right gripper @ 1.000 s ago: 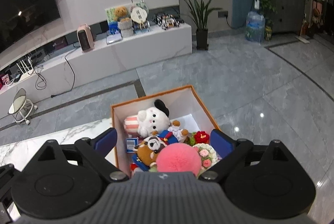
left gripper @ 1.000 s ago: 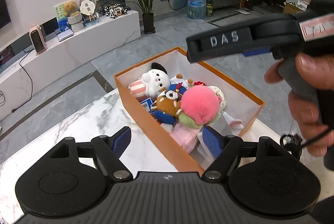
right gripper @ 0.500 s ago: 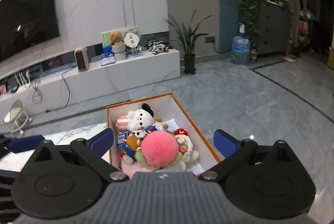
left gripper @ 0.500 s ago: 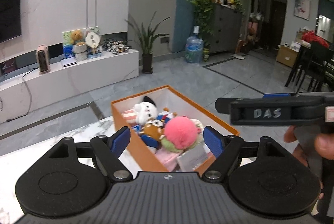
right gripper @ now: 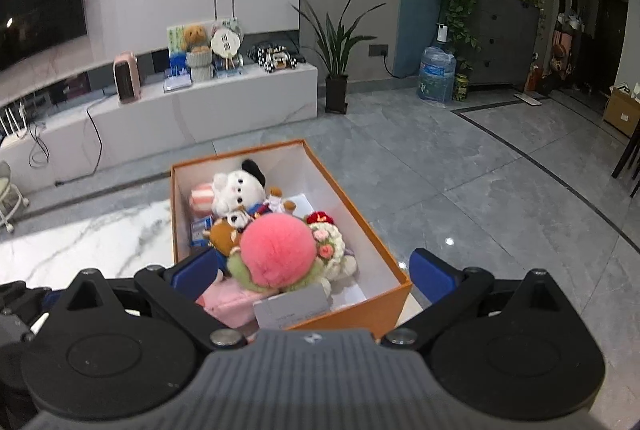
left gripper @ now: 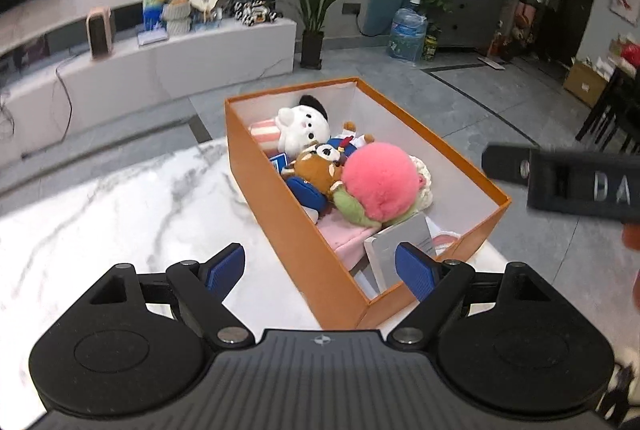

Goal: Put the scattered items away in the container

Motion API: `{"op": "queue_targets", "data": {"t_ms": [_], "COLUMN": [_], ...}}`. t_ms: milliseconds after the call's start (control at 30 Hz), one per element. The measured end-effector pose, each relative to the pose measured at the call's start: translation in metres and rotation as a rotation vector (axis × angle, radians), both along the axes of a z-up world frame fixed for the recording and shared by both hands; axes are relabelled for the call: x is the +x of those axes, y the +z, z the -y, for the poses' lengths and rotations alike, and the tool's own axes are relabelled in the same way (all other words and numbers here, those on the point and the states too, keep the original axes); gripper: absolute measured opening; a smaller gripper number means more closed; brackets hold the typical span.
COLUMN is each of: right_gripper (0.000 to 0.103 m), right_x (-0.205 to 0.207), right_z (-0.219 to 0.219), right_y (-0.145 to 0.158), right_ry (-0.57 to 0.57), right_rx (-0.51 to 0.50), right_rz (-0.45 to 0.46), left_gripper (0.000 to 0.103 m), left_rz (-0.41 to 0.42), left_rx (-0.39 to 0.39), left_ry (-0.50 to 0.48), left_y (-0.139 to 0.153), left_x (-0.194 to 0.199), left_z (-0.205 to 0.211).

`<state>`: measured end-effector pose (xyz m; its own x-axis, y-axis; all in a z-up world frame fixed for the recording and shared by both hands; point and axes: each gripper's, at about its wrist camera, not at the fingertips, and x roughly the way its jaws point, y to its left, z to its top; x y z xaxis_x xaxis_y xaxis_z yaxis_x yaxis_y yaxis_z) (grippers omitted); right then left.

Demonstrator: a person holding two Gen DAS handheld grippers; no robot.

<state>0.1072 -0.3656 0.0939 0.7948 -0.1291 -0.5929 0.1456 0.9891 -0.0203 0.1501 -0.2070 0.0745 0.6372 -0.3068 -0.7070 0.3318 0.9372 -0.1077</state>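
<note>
Room light was even and moderately dim, cast from ceiling fixtures overhead. Small glare spots sat on the glossy floor (right gripper: 449,241) right of the right gripper (right gripper: 314,272). Motion blur softened the left wrist view, chiefly the shelf (left gripper: 160,57) far ahead. Both views bowed strongly at the edges, with dark corners. Shadows beneath the box (left gripper: 304,230) stayed soft.

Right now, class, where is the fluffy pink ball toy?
In both wrist views the pink ball toy lies inside the orange box, mid-box, touching the brown bear, with the white plush beyond.
</note>
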Motion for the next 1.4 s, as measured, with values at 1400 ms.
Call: {"op": "queue_targets", "data": {"t_ms": [1400], "right_gripper": [0.102], "right_x": [0.003], "right_z": [-0.005], "right_y": [-0.018], "right_ry": [-0.015], "right_rx": [-0.021], "right_rz": [-0.101], "left_gripper": [0.097], "left_rz": [-0.004], "left_rx": [0.083], "left_ry": [0.024], "left_y": [-0.005], "left_x": [0.0], "left_z": [0.018]}}
